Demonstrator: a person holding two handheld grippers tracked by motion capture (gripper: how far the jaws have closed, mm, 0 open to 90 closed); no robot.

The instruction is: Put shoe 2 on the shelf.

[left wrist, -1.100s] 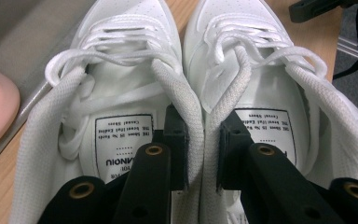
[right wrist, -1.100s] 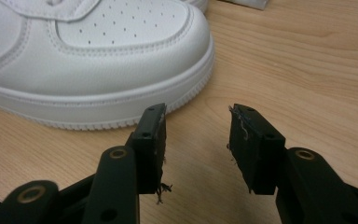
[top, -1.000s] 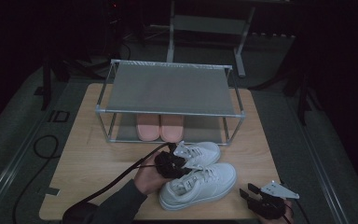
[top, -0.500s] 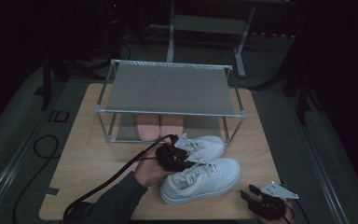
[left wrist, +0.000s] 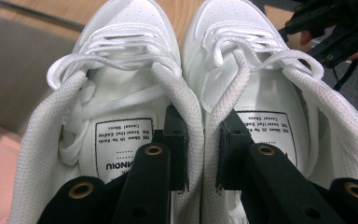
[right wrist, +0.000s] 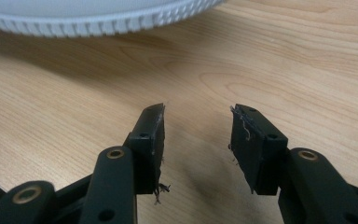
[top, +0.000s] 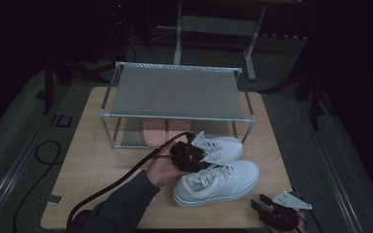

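Desk (top: 87,194): wooden, rack (top: 175,92) set toward its far edge, pink slippers (top: 158,131) on the lower shelf. Pair of white sneakers (top: 218,177) near the front edge, right of centre, in front of the rack. Left gripper (left wrist: 200,140): one jaw inside each shoe, the two inner collars pinched together between them. Pair judged gripped, not yet shelved; placing on the rack is left. Right gripper (right wrist: 198,135): jaws spread, nothing between, low over the front right corner.
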